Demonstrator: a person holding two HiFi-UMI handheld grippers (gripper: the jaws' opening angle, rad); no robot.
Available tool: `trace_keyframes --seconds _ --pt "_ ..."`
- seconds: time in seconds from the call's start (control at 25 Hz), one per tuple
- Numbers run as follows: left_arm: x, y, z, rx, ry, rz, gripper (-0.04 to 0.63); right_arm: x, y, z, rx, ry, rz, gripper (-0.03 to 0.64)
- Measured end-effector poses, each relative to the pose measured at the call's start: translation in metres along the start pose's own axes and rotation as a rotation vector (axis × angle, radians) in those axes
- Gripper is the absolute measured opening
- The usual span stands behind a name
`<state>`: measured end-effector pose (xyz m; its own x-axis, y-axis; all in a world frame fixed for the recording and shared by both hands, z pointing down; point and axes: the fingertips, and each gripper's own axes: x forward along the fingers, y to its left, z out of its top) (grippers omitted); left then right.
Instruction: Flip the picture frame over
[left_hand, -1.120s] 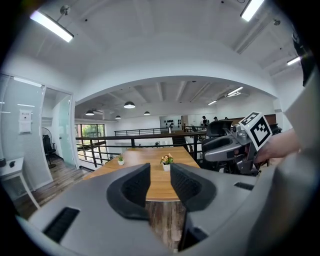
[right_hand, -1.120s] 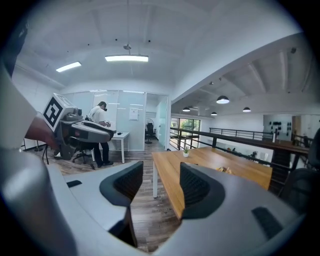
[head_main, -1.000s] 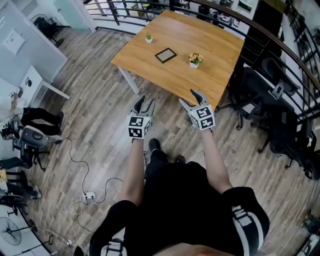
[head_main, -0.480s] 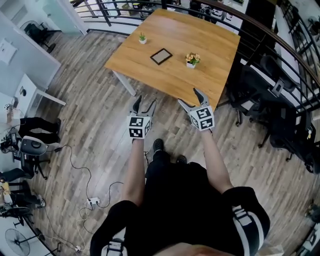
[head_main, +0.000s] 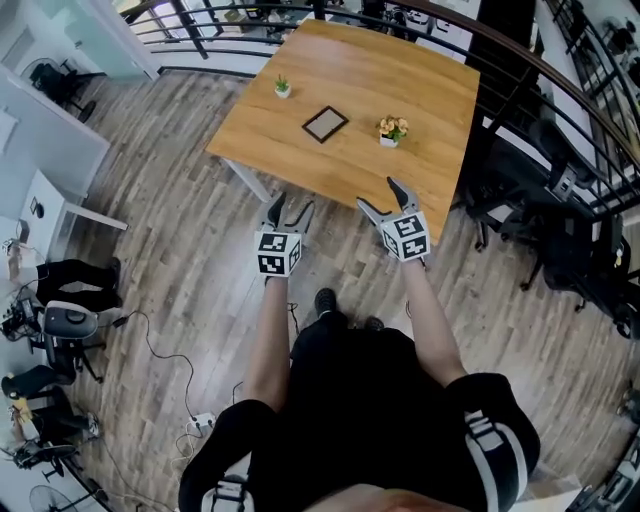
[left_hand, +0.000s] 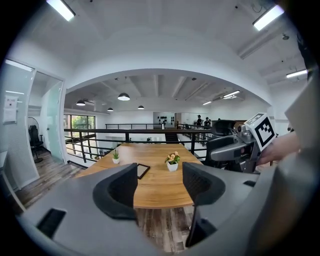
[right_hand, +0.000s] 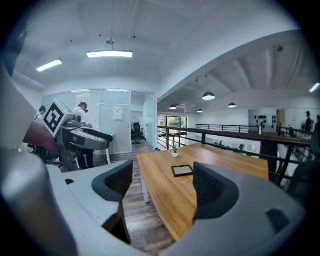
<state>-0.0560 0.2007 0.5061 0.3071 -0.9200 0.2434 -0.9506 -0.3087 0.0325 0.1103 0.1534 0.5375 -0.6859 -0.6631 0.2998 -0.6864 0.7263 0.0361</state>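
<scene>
- Nearer now: picture frame (head_main: 325, 124), flat at the centre of the table (head_main: 300, 165), between plant (head_main: 283, 88) and flower pot (head_main: 391, 129).
- Handling, judged: light, stiff, possibly glazed; grip an edge rim.
- Left gripper (head_main: 290, 205), right gripper (head_main: 378, 195): jaws just opened, spread, empty, short of table.

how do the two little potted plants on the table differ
The green plant shows only leaves; the flowering plant carries orange and yellow blooms. The green plant looks smaller and stands near the table's left edge in the head view; the flowering plant stands right of the picture frame. Both stand upright in white pots.
</scene>
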Motion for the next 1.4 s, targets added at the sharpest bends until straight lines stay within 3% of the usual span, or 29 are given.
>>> trace_keyframes --seconds 0.64,1.0,1.4 --pt "0.042 0.099 0.011 0.003 -0.008 -0.065 0.285 0.088 0.011 0.022 0.033 0.007 -0.07 0.365" --pt "0.052 0.112 0.001 -0.008 0.011 -0.116 0.285 0.1 0.016 0.01 0.069 0.029 -0.111 0.362" --pt "0.065 0.124 -0.001 -0.024 0.02 -0.12 0.285 0.116 0.01 0.008 0.089 0.042 -0.113 0.348"
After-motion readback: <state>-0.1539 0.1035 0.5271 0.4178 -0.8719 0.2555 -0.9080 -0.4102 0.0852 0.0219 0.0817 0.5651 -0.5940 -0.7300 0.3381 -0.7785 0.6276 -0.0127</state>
